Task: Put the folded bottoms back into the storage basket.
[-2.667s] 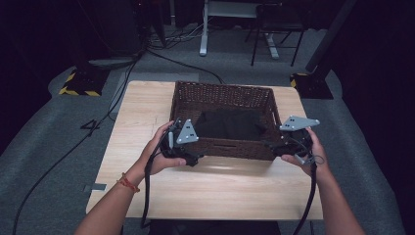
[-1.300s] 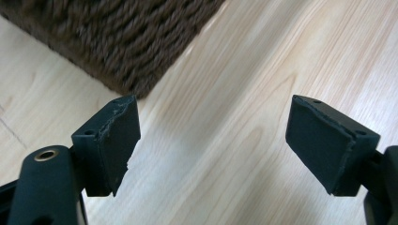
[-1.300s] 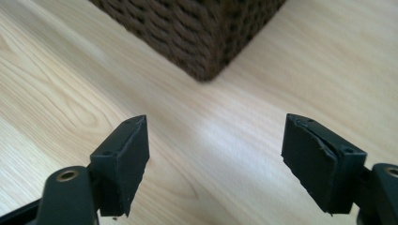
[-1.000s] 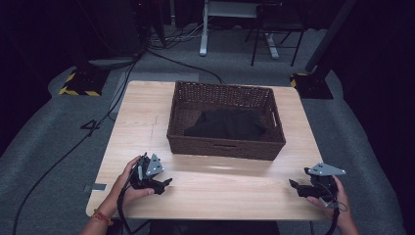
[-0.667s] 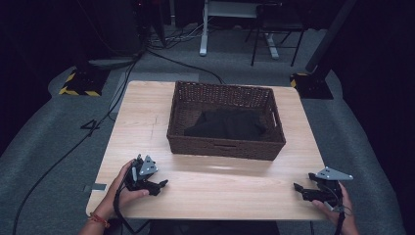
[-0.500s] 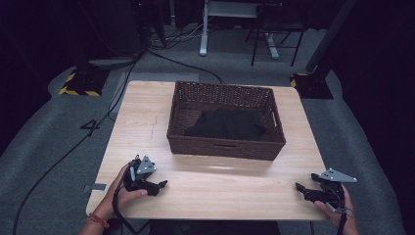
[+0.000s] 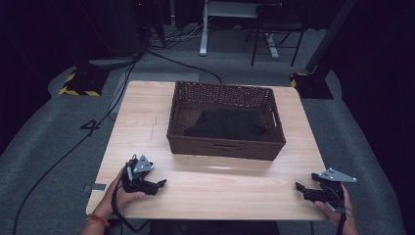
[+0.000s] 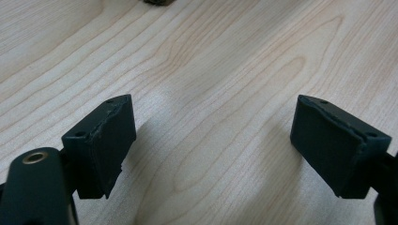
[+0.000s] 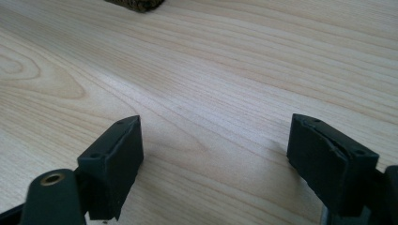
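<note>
Left gripper (image 7: pixel 157 184) rests low over the near left corner of the table (image 7: pixel 147 117), held in the person's left hand (image 7: pixel 122 193), jaws pointing toward the table's middle. In the left gripper view (image 8: pixel 213 140) the jaws stand wide apart with bare wood between the pads; nothing held. Its jaws have just been opening a little further. Right gripper (image 7: pixel 299 187) sits at the near right edge of the table in the right hand (image 7: pixel 335 210), jaws pointing inward toward the left gripper. Right gripper view (image 9: pixel 213 150): jaws likewise spread, bare wood grain between them, nothing gripped; they have just been opening.

Items by size:
- Table: light wood, rectangular, on grey floor.
- Wicker basket (image 7: pixel 222 145): dark brown, rectangular, upright at the middle of the table toward the far side, well apart from both grippers. A corner of it shows at the top edge of each gripper view.
- Black cloth (image 7: pixel 226 125): lies bunched inside the basket, on its floor, below the rim.
- Grey three-cornered plates on top of each gripper, level.
- Cable trails from the left gripper off the near table edge.
- Red band (image 7: pixel 98 220) on the left wrist.
</note>
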Tool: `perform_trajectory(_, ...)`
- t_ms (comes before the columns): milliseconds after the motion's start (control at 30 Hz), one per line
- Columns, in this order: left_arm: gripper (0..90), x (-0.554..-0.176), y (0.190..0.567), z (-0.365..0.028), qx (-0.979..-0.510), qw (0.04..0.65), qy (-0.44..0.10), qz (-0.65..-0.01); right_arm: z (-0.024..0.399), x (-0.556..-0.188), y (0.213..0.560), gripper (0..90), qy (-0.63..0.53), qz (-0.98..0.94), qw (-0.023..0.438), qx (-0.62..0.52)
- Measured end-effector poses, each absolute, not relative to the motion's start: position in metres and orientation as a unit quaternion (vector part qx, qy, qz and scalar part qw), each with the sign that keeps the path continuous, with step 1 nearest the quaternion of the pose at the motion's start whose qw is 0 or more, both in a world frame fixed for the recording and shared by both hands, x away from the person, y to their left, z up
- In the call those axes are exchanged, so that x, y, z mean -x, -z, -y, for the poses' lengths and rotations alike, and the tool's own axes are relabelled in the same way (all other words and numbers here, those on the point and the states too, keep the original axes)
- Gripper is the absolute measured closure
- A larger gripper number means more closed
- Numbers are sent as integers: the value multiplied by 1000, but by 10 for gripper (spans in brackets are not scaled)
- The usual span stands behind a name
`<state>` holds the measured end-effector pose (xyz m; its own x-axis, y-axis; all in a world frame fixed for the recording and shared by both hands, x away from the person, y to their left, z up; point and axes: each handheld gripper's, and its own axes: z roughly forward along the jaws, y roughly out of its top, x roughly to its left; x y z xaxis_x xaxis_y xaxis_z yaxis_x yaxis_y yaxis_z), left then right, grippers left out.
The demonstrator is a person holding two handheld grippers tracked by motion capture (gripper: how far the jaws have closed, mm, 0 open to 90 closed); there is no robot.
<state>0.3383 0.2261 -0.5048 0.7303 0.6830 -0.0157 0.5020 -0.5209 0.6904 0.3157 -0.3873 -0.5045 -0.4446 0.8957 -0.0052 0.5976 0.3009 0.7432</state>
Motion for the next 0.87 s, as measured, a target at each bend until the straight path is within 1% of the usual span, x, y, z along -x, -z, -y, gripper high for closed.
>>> perform_trajectory(867,148,-340,505,-225,-862,347,-132,-345,388,-316,505,192,-343,-775,218,-483)
